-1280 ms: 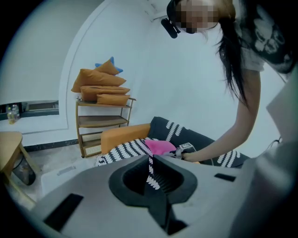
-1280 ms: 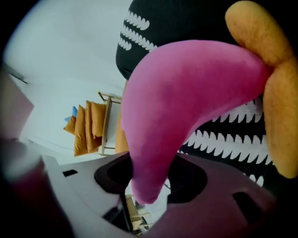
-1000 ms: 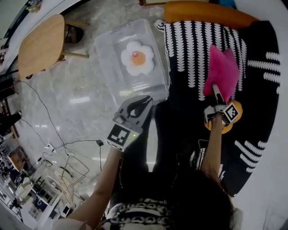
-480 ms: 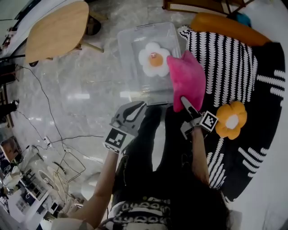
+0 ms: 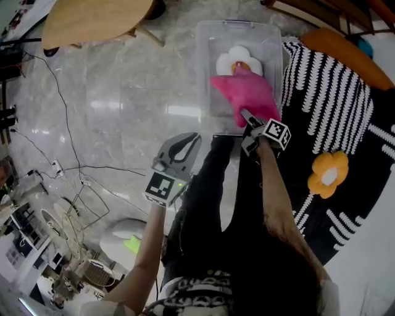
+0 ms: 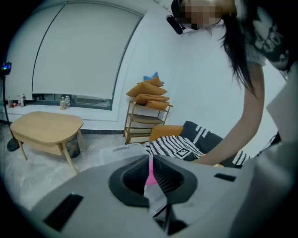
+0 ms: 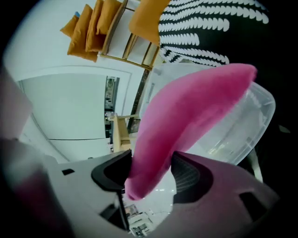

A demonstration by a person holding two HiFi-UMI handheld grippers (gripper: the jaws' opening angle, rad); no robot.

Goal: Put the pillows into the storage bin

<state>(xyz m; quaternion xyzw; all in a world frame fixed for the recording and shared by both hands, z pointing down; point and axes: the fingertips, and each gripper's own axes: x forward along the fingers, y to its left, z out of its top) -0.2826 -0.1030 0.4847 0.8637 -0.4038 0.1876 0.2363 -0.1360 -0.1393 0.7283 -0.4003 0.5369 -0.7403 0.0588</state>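
Bright even light, fisheye edges, slight blur

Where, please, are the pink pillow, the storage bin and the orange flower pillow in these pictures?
pink pillow (image 5: 244, 94), head view, middle of its top face.
storage bin (image 5: 205, 68), head view, its left wall.
orange flower pillow (image 5: 329, 176), head view, its white centre.

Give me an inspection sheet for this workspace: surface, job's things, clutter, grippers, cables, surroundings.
Surface: marble floor, black-and-white striped fabric.
Job's things: clear storage bin holds white flower pillow; pink pillow over it; orange flower pillow on the fabric.
Clutter: unclear oddments at floor's edge.
Grippers: left gripper shut, empty; right gripper pinches pink pillow, jaws just been opening.
Cables: black cables across floor.
Surroundings: wooden table, orange bolster.
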